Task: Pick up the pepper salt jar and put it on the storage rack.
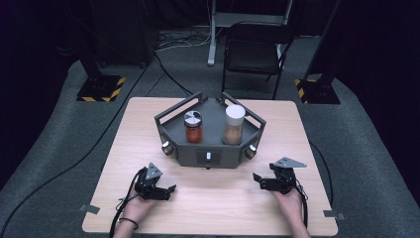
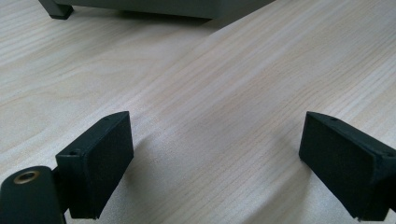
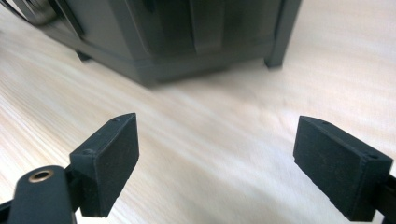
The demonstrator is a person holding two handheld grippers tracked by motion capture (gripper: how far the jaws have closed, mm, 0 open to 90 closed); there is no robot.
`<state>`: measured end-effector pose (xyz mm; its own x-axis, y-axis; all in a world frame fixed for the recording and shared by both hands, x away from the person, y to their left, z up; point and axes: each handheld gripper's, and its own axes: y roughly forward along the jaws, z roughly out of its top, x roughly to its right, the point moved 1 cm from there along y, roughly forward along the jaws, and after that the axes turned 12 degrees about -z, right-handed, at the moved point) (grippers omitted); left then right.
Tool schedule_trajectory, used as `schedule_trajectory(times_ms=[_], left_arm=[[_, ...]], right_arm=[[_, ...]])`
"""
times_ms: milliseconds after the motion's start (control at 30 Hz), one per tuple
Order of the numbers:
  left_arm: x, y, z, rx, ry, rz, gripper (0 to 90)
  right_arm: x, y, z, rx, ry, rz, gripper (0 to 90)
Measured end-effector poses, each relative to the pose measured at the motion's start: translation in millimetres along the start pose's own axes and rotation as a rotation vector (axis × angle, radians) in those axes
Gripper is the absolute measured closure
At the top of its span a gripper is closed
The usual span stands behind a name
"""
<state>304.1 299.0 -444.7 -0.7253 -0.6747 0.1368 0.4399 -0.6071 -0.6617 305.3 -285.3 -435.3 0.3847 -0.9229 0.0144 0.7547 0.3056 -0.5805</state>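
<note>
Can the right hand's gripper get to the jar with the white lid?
Probably yes. The right gripper is open and holds nothing, the table between is bare, and the white-lidded jar stands uncovered on the grey stand, though a low rail edges it.

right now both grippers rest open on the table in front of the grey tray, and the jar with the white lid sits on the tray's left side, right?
Not quite: in the high view the jar with the white lid stands on the right side of the grey tray; the red-filled jar is on the left. The left gripper and right gripper do rest open on the table.
</note>
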Motion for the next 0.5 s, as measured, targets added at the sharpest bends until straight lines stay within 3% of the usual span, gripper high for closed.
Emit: schedule_trajectory(times_ms=[267, 433, 500], left_arm=[[0.0, 0.1, -0.1, 0.001, 0.0, 0.0, 9.4], [0.0, 0.0, 0.0, 0.0, 0.0, 0.0, 9.4], [0.0, 0.0, 0.0, 0.0, 0.0, 0.0, 9.4]], right_arm=[[5.0, 3.9, -9.1, -0.077, 0.015, -0.018, 13.9], [-15.0, 2.3, -6.1, -0.093, -0.073, -0.093, 12.8], [-20.2, 3.2, -4.9, -0.096, -0.097, -0.092, 12.6]])
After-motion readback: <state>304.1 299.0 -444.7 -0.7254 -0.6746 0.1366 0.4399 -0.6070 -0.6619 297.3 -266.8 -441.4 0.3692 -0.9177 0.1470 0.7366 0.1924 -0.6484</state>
